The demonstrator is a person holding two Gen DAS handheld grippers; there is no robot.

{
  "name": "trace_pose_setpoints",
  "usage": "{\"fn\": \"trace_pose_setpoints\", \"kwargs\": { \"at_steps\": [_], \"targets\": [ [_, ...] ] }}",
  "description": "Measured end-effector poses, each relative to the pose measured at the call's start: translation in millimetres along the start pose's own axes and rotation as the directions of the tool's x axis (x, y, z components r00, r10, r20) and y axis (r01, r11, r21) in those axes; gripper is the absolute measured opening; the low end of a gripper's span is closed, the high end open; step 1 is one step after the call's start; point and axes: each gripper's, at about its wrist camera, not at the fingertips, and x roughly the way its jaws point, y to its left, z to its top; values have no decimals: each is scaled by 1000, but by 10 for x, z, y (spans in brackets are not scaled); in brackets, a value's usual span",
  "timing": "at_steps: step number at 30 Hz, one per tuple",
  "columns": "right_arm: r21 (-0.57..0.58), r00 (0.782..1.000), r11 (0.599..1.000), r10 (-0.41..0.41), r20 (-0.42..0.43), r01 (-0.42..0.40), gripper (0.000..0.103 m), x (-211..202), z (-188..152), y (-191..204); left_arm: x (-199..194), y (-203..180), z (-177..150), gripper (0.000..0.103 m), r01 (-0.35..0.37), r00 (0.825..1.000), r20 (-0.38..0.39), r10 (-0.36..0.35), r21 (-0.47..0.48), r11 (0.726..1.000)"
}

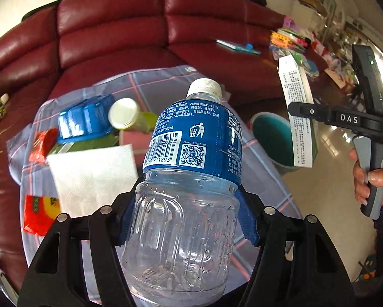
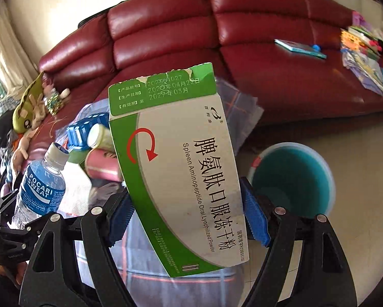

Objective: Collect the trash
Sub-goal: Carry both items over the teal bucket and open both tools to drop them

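My left gripper [image 1: 183, 212] is shut on a clear plastic bottle [image 1: 189, 179] with a blue label and white cap, held above a checked cloth [image 1: 153, 81]. My right gripper [image 2: 189, 215] is shut on a green and white medicine box [image 2: 181, 168], held upright in the air. The box also shows in the left wrist view [image 1: 297, 112], and the bottle in the right wrist view [image 2: 40, 186]. A teal trash bin [image 2: 291, 179] stands on the floor right of the box; it also shows in the left wrist view [image 1: 273, 138].
On the cloth lie a white napkin [image 1: 91, 176], red wrappers [image 1: 38, 212], a blue bottle [image 1: 84, 120] and a green bottle with a white cap [image 1: 125, 115]. A red leather sofa [image 2: 166, 25] curves behind, with books and toys [image 2: 365, 58] on its right seat.
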Motion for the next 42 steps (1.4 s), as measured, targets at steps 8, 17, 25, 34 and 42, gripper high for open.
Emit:
{"fn": "trace_pose_setpoints", "kwargs": {
  "at_steps": [8,17,25,34,42],
  "targets": [
    [221,991,968,-132,32,122,73,-112,60,-1308,1118,-1058,674,67,156,981,-142,-131,180,971],
    [379,987,912,-140,-76,159,73,456,-172,-2340,2525,-1908,954,67,251,921,-355,-161,225,941],
    [388,985,908,-119,-129,160,73,859,-186,-2552,2979,-2082,1006,71,230,919,-372,-132,230,946],
    [383,978,911,-85,-190,153,74,1104,-264,-2453,2869,-1865,960,85,192,933,-341,-112,211,958],
    [362,970,915,-103,-218,179,85,1121,-257,-2259,2570,-1651,930,94,156,956,-278,-98,193,969]
  ]
}}
